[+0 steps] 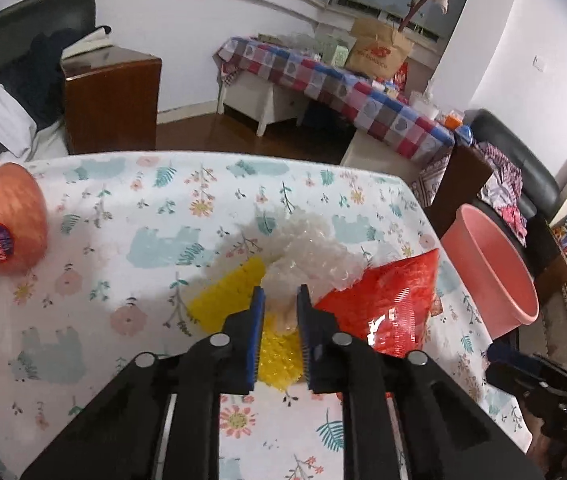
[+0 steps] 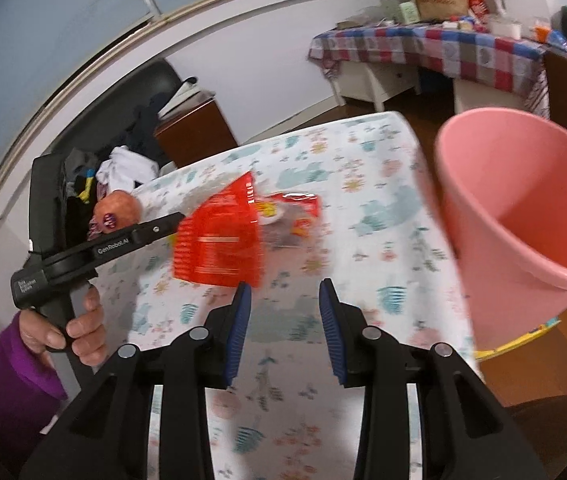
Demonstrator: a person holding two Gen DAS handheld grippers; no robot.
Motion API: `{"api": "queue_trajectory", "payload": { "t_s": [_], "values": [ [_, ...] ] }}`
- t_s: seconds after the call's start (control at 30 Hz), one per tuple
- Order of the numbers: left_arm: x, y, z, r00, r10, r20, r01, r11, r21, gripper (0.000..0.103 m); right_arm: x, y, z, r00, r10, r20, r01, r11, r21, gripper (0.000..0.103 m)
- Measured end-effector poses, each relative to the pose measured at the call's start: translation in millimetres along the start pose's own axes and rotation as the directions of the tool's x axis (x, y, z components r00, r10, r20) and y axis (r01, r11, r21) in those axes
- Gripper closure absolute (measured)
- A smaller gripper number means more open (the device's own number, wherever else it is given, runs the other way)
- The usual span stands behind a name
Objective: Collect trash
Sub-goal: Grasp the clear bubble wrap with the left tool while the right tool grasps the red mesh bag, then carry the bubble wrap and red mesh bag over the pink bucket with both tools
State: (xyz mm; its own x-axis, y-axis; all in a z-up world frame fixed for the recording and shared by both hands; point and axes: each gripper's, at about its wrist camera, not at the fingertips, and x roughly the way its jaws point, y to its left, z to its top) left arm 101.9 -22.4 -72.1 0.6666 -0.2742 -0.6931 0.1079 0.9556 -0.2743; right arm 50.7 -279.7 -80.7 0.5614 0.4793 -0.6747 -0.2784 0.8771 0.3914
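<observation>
While the left tongs (image 1: 279,304) pinch the crumpled wrappers (image 1: 315,256), the right tongs (image 2: 285,300) gape empty.

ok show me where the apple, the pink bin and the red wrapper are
apple (image 1: 5,219), left wrist view, on its orange skin above the sticker.
pink bin (image 2: 479,236), right wrist view, on its outer wall.
red wrapper (image 1: 387,300), left wrist view, on the middle of the crinkled plastic.

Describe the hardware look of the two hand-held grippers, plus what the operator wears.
Both are matte black plastic with two angular fingers, ribbed blue pads and round silver pivot pins. The left hand-held gripper shows in the right wrist view as a pistol-grip body with white "GenRobot.AI" lettering and a small white label. The right hand-held gripper looks identical. The left hand emerges from a purple sleeve. No cables visible.
</observation>
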Motion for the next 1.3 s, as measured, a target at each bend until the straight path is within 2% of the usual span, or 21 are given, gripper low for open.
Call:
{"api": "queue_trajectory", "payload": {
  "t_s": [0.1, 0.27, 0.33, 0.37, 0.63, 0.73, 0.8, 0.83, 0.87, 0.93, 1.07, 1.3],
  "values": [
    [-15, 5, -1, 0.999, -0.004, 0.037, 0.005, 1.0, -0.007, 0.092, 12, 7, 3, 0.999, 0.05, -0.021, -0.05, 0.999, 0.011, 0.067],
    [-39, 18, -7, 0.997, -0.012, 0.071, 0.014, 1.0, -0.024, 0.092, 32, 9, 8, 0.996, 0.076, -0.055, -0.074, 0.996, 0.044, 0.067],
    [-47, 24, -11, 0.997, -0.019, 0.075, 0.022, 0.999, -0.039, 0.092, 40, 8, 11, 0.994, 0.084, -0.066, -0.08, 0.995, 0.066, 0.056],
    [-50, 28, -12, 0.997, -0.021, 0.075, 0.025, 0.999, -0.045, 0.092, 43, 6, 12, 0.994, 0.089, -0.069, -0.083, 0.994, 0.076, 0.054],
    [-58, 35, -22, 0.997, -0.035, 0.063, 0.04, 0.996, -0.077, 0.092, 72, -1, 19, 0.976, 0.183, -0.118, -0.161, 0.971, 0.177, 0.053],
    [-61, 34, -24, 0.997, -0.039, 0.065, 0.044, 0.996, -0.079, 0.092, 72, 5, 17, 0.971, 0.214, -0.112, -0.195, 0.968, 0.157, 0.053],
    [-61, 34, -25, 0.997, -0.04, 0.063, 0.045, 0.996, -0.078, 0.092, 67, 12, 15, 0.974, 0.205, -0.098, -0.195, 0.975, 0.108, 0.06],
    [-62, 34, -25, 0.997, -0.04, 0.063, 0.045, 0.996, -0.077, 0.092, 65, 15, 15, 0.975, 0.2, -0.095, -0.191, 0.977, 0.092, 0.071],
    [-62, 33, -25, 0.997, -0.038, 0.063, 0.043, 0.996, -0.075, 0.092, 63, 18, 15, 0.976, 0.196, -0.094, -0.189, 0.979, 0.076, 0.077],
    [-64, 31, -25, 0.997, -0.038, 0.066, 0.043, 0.996, -0.074, 0.092, 58, 22, 14, 0.976, 0.198, -0.087, -0.194, 0.979, 0.06, 0.083],
    [-68, 27, -25, 0.997, -0.034, 0.075, 0.039, 0.997, -0.067, 0.092, 48, 32, 11, 0.98, 0.185, -0.078, -0.186, 0.983, 0.005, 0.088],
    [-84, 16, -21, 0.992, -0.037, 0.121, 0.043, 0.998, -0.043, 0.092, 19, 46, 11, 0.982, 0.189, -0.01, -0.189, 0.98, -0.063, 0.088]
  ]
}}
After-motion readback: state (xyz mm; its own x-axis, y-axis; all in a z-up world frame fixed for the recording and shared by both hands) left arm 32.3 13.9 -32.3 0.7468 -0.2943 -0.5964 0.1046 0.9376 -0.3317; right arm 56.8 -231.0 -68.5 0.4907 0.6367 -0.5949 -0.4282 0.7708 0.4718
